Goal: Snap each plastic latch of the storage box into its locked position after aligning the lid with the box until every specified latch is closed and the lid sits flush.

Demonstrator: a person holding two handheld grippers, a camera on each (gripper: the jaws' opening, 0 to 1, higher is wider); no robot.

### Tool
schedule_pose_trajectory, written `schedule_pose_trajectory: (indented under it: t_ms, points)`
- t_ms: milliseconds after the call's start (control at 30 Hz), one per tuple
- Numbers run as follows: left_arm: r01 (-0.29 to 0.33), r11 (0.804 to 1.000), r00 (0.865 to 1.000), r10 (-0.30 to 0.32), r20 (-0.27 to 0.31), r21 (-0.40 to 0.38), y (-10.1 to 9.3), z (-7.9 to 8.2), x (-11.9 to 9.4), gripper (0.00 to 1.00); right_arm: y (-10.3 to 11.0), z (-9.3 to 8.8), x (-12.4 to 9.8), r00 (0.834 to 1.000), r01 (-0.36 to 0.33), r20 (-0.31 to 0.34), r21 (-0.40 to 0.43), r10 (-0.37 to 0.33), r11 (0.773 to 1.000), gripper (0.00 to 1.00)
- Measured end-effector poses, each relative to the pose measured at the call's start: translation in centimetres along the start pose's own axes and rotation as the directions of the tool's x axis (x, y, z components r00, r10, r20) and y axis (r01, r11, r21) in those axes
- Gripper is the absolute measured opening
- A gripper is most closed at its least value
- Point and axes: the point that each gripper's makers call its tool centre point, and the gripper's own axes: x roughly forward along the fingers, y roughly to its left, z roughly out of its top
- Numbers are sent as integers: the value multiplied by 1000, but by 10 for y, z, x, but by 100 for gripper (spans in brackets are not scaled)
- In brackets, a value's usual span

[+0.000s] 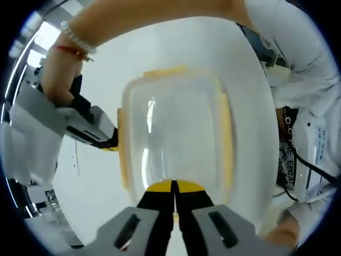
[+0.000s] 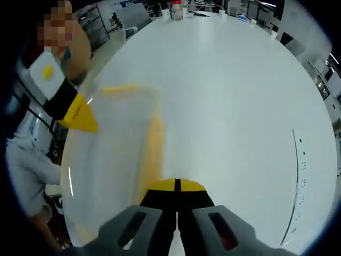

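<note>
A clear storage box (image 1: 181, 133) with its see-through lid on stands on the white table (image 1: 85, 186). Yellow latches run along its far edge (image 1: 165, 71), right side (image 1: 228, 138) and left side (image 1: 122, 154). My left gripper (image 1: 175, 184) is shut, its yellow tips pressed at the box's near edge. My right gripper (image 1: 110, 144) comes in from the left, its tip against the left latch. In the right gripper view the box (image 2: 112, 154) is blurred; my right gripper (image 2: 176, 184) is shut beside a long yellow latch (image 2: 154, 149), and the left gripper (image 2: 82, 120) touches the box's far-left edge.
A person's bare forearm with a bead bracelet (image 1: 80, 45) crosses above the box, and white clothing (image 1: 303, 106) lies to the right. The white table (image 2: 229, 96) stretches far ahead, with a jar (image 2: 177, 9) and small items at its end. A thin black marked line (image 2: 298, 176) runs at the right.
</note>
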Motion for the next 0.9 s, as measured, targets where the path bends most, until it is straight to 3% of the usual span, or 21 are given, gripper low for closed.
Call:
schedule_pose_trajectory:
  t_ms: [200, 467, 733, 767, 800, 833, 867, 900]
  points:
    - [7, 1000, 999, -7, -36, 0, 3, -7, 5, 0, -5, 2, 5, 1000, -26, -13, 15, 26, 1000, 0]
    - [13, 1000, 1000, -13, 4, -22, 7, -11, 3, 0, -7, 4, 5, 999, -40, -30, 35, 41, 999, 0]
    - [43, 999, 999, -43, 7, -25, 11, -12, -1, 0, -5, 6, 3, 997, -68, -26, 54, 70, 996, 0]
    - [46, 999, 999, -46, 14, -22, 10, -11, -1, 0, -1, 1, 4, 994, -100, -34, 110, 105, 989, 0]
    - [54, 998, 998, -53, 28, -25, 10, -11, -2, 0, 4, -6, 15, 980, -164, -63, 271, 188, 948, 0]
    - [67, 998, 997, -66, 33, -17, 8, -8, -1, 0, -8, -11, 10, 989, -125, -58, 123, 132, 985, 0]
    - [64, 997, 998, -63, 31, -35, 11, -8, -3, 0, -6, -10, 7, 993, -86, -63, 137, 95, 987, 0]
    - [61, 998, 998, -60, 24, -5, 11, -7, -4, 0, -2, -10, 9, 993, -93, -61, 147, 103, 985, 0]
